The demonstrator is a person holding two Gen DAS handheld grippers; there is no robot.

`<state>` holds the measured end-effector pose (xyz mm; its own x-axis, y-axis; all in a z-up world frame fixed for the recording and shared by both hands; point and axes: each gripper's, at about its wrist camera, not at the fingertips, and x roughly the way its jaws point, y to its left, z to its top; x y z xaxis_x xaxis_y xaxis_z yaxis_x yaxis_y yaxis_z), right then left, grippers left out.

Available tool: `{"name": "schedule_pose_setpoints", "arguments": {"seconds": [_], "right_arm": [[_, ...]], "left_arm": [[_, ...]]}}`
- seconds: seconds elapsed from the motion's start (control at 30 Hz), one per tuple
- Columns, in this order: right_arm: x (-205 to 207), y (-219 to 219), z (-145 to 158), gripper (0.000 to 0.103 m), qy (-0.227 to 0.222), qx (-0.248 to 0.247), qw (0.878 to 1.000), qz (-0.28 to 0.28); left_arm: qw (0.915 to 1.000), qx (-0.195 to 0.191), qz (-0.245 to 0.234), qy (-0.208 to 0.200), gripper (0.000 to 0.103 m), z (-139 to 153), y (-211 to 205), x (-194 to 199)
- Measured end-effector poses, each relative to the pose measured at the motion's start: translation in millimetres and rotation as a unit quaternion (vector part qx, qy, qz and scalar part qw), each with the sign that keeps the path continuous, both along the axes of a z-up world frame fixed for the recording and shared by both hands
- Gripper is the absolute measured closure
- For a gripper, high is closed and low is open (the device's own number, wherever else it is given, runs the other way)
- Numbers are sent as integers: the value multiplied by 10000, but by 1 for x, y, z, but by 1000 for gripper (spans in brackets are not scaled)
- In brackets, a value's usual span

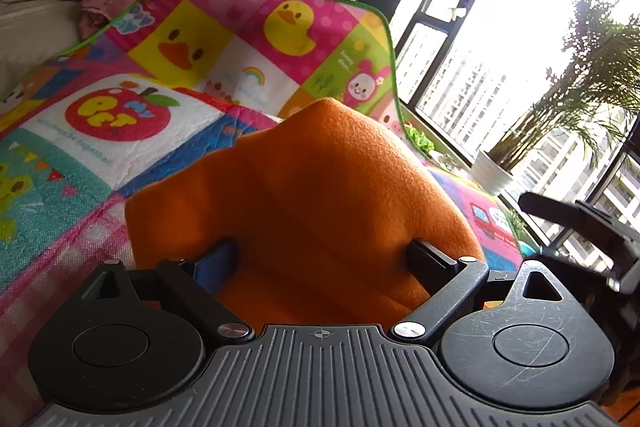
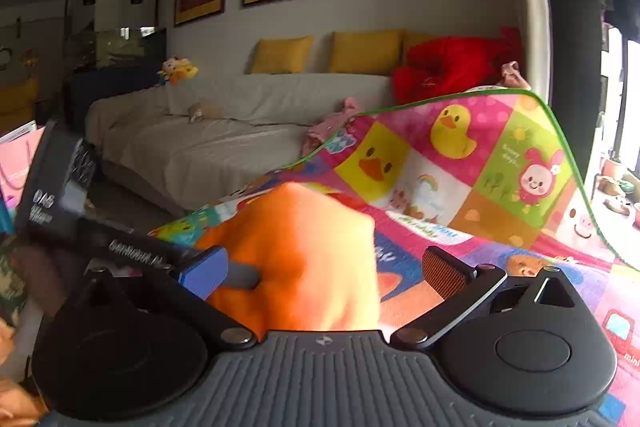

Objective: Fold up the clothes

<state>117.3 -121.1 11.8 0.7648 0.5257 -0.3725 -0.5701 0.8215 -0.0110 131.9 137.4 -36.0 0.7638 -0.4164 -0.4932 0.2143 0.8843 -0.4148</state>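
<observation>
Left gripper (image 1: 320, 259) — jaws wide, orange cloth (image 1: 308, 195) bunched between and over them; grip unclear. Right gripper (image 2: 340, 267) — jaws wide, cloth (image 2: 304, 247) draped against the blue finger (image 2: 204, 275). Cloth sits above the play mat (image 1: 168, 39). Sofa (image 2: 240, 131) behind, red pile (image 2: 452, 67) on it.

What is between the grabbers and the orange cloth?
Nothing visible. The orange cloth already lies between the left gripper's fingers and bulges over them. In the right wrist view the cloth touches the right gripper's blue finger, but a gap shows beside the other finger, so its hold is unclear.
</observation>
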Motion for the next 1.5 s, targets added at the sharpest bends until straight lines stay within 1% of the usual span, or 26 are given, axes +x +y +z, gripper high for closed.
{"name": "schedule_pose_setpoints", "arguments": {"seconds": [0.03,0.07,0.13,0.17,0.2,0.23,0.3,0.33,0.47,0.63,0.73,0.83,0.9,0.97,1.0,1.13,1.2,1.37,1.5], "right_arm": [[9,0,5,0,-45,47,9999,-135],[22,5,4,0,-9,-31,9994,-339],[59,22,-5,0,260,-574,9952,-745],[74,33,-17,0,318,-1034,9895,-954],[90,44,-29,0,374,-1489,9813,-1159],[100,50,-42,0,357,-1730,9754,-1318],[110,49,-51,0,625,-1550,9762,-1382],[109,47,-51,0,718,-1430,9772,-1398],[97,43,-55,0,561,-1436,9787,-1357],[97,42,-55,0,578,-1371,9795,-1356],[93,40,-56,0,539,-1331,9799,-1385],[94,34,-58,0,615,-1190,9809,-1411],[96,29,-60,0,720,-1055,9810,-1463],[97,26,-62,0,800,-947,9808,-1505],[97,25,-62,0,803,-924,9809,-1513],[92,27,-62,0,710,-970,9806,-1548],[90,26,-62,0,697,-969,9806,-1557],[88,23,-62,0,737,-905,9804,-1589],[65,22,-57,0,595,-949,9814,-1557]], "left_arm": [[10000,7,-1,1,7,-1,0,0],[10000,13,-5,0,7,-1,0,0],[10000,37,-11,3,6,-2,0,0],[10000,80,1,15,7,-3,0,1],[9999,123,12,28,8,-4,0,1],[9998,171,23,37,8,-5,1,1],[9998,203,28,40,8,-8,3,1],[9998,196,25,41,8,-8,4,1],[9998,187,27,43,8,-11,5,2],[9998,156,107,23,8,-11,6,-1],[9994,-36,338,46,8,-7,10,-12],[9978,-216,619,18,4,0,13,-31],[9955,-167,932,95,0,1,13,-39],[9915,-65,1279,224,0,1,11,-46],[9903,-39,1361,273,0,0,11,-48],[9949,-147,934,347,0,-8,5,-43],[9960,-86,811,356,0,-12,0,-39],[9952,107,849,479,0,-20,-2,-27],[9937,343,980,418,0,-19,2,-19]]}}
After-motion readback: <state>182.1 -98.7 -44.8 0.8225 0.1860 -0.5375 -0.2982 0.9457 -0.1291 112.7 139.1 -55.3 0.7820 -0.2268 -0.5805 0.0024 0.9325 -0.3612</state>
